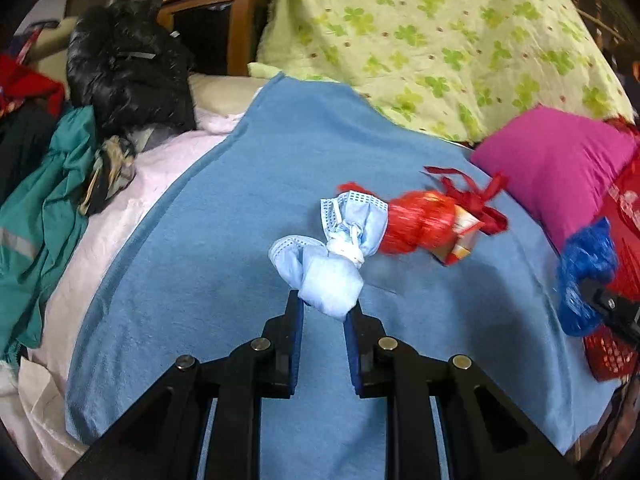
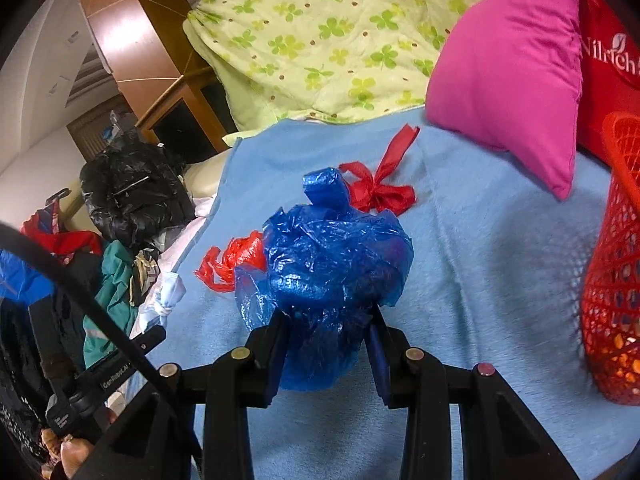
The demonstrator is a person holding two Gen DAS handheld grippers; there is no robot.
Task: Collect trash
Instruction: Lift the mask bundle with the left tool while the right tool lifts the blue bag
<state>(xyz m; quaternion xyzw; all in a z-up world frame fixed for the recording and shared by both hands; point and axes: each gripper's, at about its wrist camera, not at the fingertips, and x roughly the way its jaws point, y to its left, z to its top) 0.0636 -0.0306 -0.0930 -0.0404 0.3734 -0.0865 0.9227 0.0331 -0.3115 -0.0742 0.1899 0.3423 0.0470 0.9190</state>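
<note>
Left tongs (image 1: pixel 325 307) clamped the knotted face mask (image 1: pixel 334 258), right tongs (image 2: pixel 329 326) clamped the blue plastic bag (image 2: pixel 332 256); best kept squeezed firm toward the red mesh basket (image 2: pixel 616 280).

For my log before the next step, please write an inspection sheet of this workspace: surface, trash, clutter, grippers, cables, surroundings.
Surface: blue sheet spread over a bed.
Trash: knotted mask; blue bag; red bag with a carton; red ribbon lying on the sheet.
Basket: red mesh basket at the right edge, some items inside.
Clutter: black jacket, green garment, pink pillow.
Grippers: left gripper fingers closed on the mask; right gripper fingers closed on the blue bag.
Cables: black cable crossing the right wrist view.
Surroundings: clover quilt, wooden cabinet.
</note>
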